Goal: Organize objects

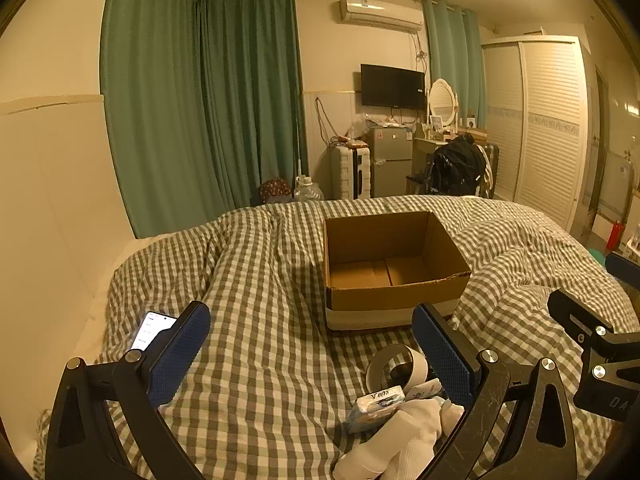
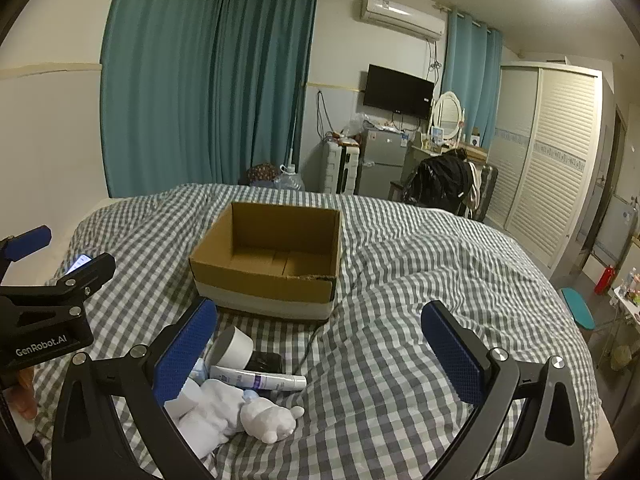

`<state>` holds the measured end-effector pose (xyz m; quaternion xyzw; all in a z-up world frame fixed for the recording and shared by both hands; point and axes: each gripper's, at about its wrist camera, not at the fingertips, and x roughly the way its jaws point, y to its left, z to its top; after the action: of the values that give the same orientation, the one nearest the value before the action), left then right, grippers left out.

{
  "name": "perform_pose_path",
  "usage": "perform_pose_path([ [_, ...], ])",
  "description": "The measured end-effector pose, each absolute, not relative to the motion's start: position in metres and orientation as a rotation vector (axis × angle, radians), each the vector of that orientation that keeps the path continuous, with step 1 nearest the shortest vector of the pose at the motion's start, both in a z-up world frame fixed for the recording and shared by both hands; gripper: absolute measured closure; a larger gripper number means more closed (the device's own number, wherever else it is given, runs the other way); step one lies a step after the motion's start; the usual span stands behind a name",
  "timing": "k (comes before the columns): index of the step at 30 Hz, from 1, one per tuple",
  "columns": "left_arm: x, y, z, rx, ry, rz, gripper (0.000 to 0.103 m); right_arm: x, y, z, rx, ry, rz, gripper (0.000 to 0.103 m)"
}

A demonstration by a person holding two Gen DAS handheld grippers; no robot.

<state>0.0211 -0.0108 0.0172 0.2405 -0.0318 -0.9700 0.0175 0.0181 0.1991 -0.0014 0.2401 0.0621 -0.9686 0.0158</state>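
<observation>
An open, empty cardboard box [image 1: 392,264] [image 2: 268,260] stands on the checked bedcover. In front of it lies a small pile: a white tape roll [image 1: 396,366] [image 2: 234,346], a tissue pack [image 1: 374,404], a white tube [image 2: 258,381], a black object [image 2: 266,360], white socks [image 1: 404,440] [image 2: 212,412] and a small white plush toy [image 2: 270,420]. My left gripper [image 1: 310,356] is open and empty, left of the pile. My right gripper [image 2: 320,354] is open and empty, just right of the pile.
A lit phone [image 1: 150,330] [image 2: 78,263] lies on the bed at the left. The bed [image 2: 400,280] is covered by a rumpled checked duvet. Beyond are curtains, a fridge [image 2: 382,168], a chair with dark clothes [image 2: 440,184] and a wardrobe [image 2: 552,152].
</observation>
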Motion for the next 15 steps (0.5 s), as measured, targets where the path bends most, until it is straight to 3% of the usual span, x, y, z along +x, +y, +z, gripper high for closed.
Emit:
perform_pose_path([
  [15,0.040,-0.030,0.026,0.731,-0.071,-3.009,0.000,0.037,0.182,0.023,0.685,0.239,-2.996,0.000],
])
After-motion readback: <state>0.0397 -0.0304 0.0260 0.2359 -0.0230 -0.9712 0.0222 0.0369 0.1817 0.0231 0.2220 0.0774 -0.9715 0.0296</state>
